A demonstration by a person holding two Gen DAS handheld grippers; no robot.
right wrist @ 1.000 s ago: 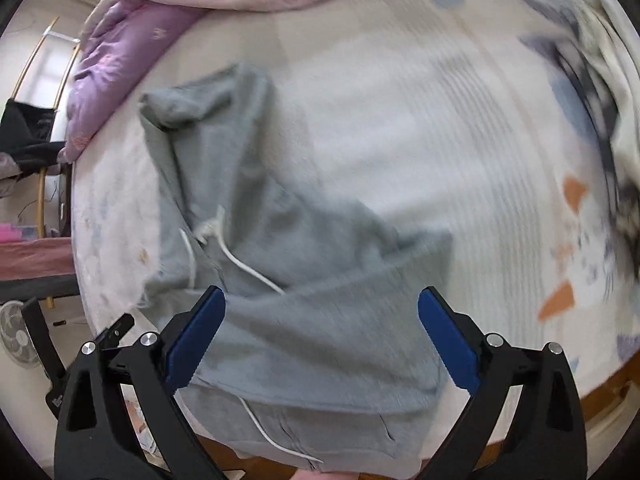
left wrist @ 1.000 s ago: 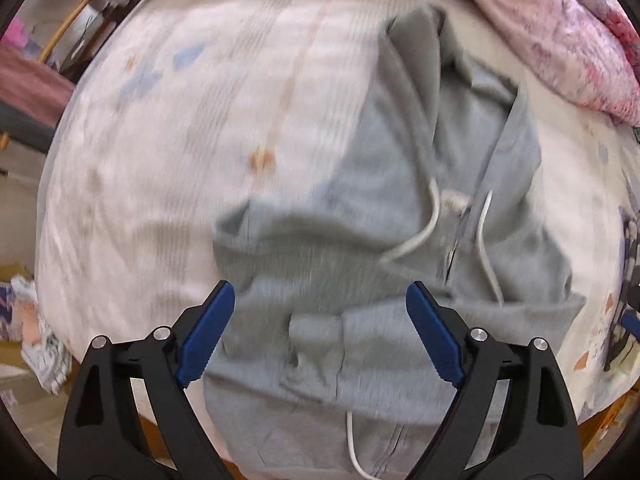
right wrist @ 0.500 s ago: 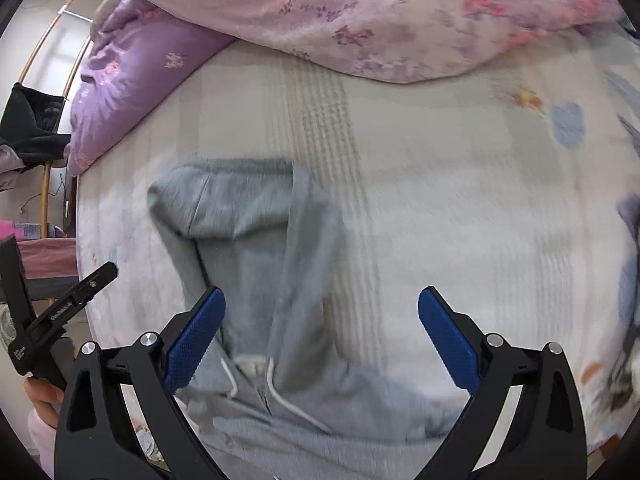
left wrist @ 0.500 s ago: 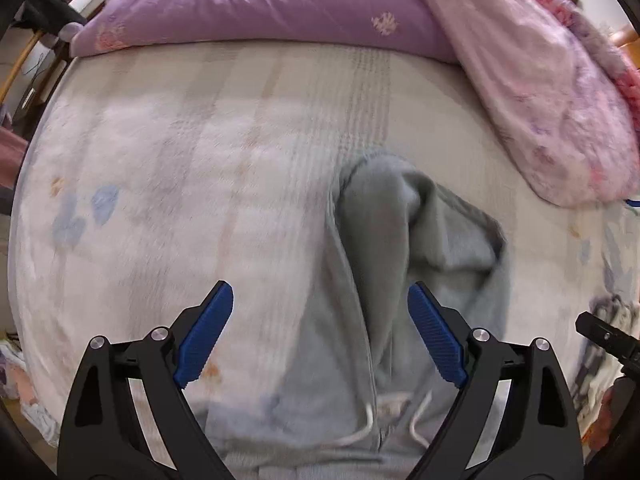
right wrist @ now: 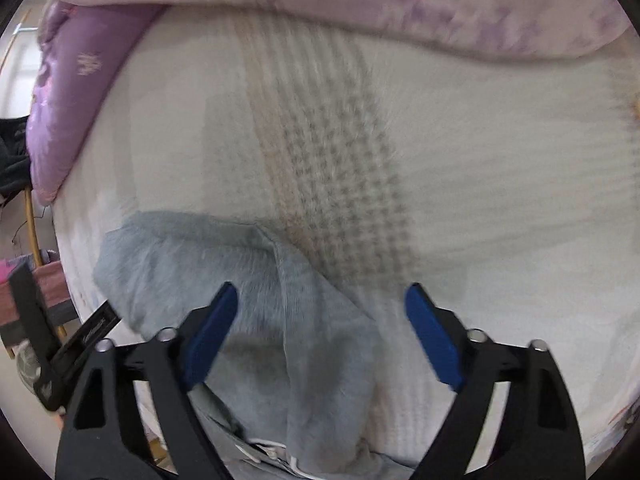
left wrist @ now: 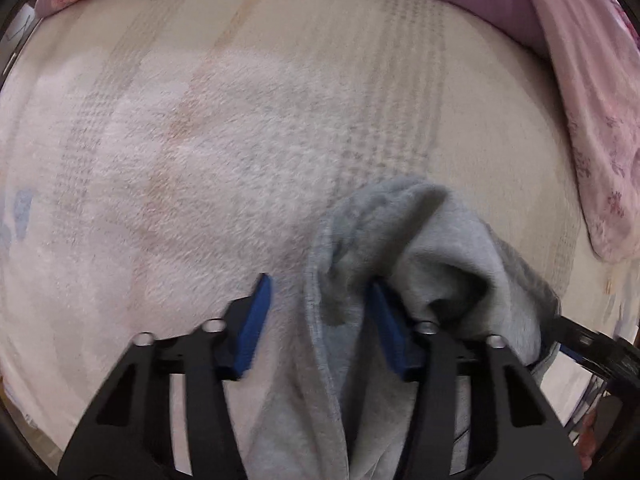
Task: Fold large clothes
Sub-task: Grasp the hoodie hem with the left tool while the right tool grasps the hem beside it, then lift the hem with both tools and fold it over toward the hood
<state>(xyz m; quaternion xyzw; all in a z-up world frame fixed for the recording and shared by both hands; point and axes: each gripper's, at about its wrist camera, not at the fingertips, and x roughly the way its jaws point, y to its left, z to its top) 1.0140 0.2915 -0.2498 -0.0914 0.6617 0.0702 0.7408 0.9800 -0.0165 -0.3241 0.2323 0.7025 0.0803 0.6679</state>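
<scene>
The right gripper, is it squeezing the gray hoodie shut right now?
No, the right gripper is wide open, with the gray hoodie lying between its blue fingers on the bed.

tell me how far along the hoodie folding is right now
Early stage. The grey fleece hoodie lies bunched on the cream patterned bed blanket, no neat fold showing. In hand: the left tool straddles the hood's edge, jaws partly closed, while the right tool is open over the hood's other side. Left: grip, then fold the hood and the rest.
</scene>
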